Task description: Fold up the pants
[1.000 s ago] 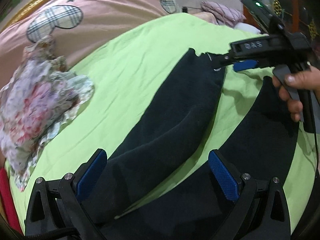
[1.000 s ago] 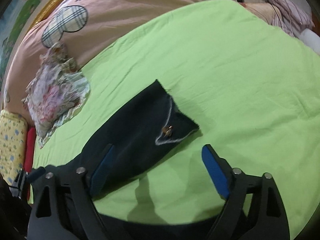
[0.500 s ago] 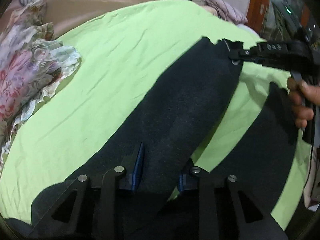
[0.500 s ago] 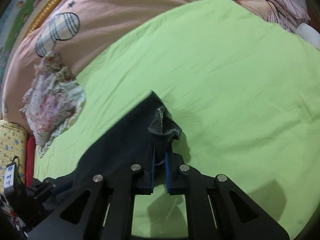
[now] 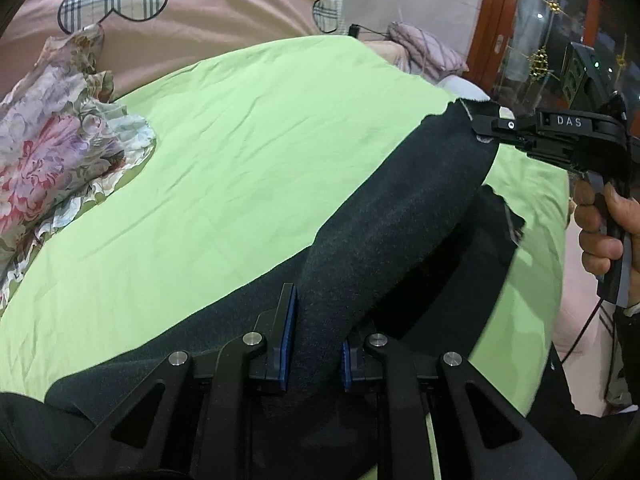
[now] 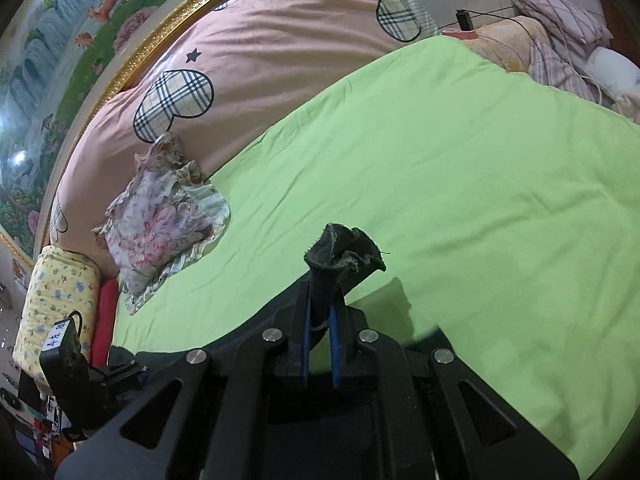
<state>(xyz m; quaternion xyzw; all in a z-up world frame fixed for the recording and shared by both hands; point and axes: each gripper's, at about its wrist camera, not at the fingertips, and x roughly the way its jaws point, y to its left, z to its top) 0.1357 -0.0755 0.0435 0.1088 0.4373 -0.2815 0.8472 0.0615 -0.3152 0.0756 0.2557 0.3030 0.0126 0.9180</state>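
With our left gripper (image 5: 314, 344) clamped on the upper leg of the dark pants (image 5: 400, 216) and our right gripper (image 6: 319, 320) pinching its cuff ahead, we should carry this raised leg, evenly taut, over the other leg (image 5: 480, 240) lying just right on the green bedsheet (image 5: 240, 140).

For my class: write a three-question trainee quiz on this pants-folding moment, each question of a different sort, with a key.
1. True or false: the left gripper is shut on the pants.
2. Which part does the right gripper pinch? A) the leg's end B) a bare patch of the green sheet
3. Fill in: the floral cloth lies on the sheet, ___ from the pants.

Key: 1 true; 2 A; 3 apart.
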